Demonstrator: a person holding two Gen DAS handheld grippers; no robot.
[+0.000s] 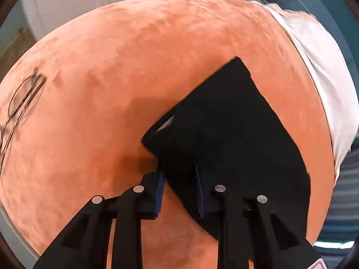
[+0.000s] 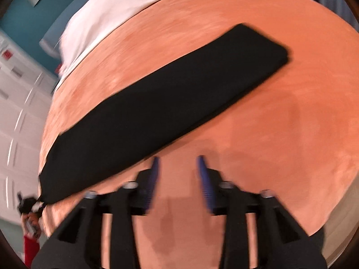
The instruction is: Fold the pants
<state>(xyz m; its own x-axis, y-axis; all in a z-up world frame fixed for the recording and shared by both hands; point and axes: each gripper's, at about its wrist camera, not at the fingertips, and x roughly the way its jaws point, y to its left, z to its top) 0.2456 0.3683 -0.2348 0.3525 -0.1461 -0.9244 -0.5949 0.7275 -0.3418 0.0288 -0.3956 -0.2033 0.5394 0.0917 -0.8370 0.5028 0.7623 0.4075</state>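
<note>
The black pants lie folded lengthwise as a long flat strip on an orange bedspread. In the left wrist view the wide waist end is right in front of my left gripper. Its jaws are open, with a corner of the waist edge between the blue pads. My right gripper is open and empty, just beside the long near edge of the strip. The far leg end lies up and to the right. My left gripper also shows far off at the strip's other end.
A pair of thin-rimmed glasses lies on the bedspread at the left. A white sheet or pillow runs along the bed's far side, also in the right wrist view. White cabinet doors and a teal wall stand beyond.
</note>
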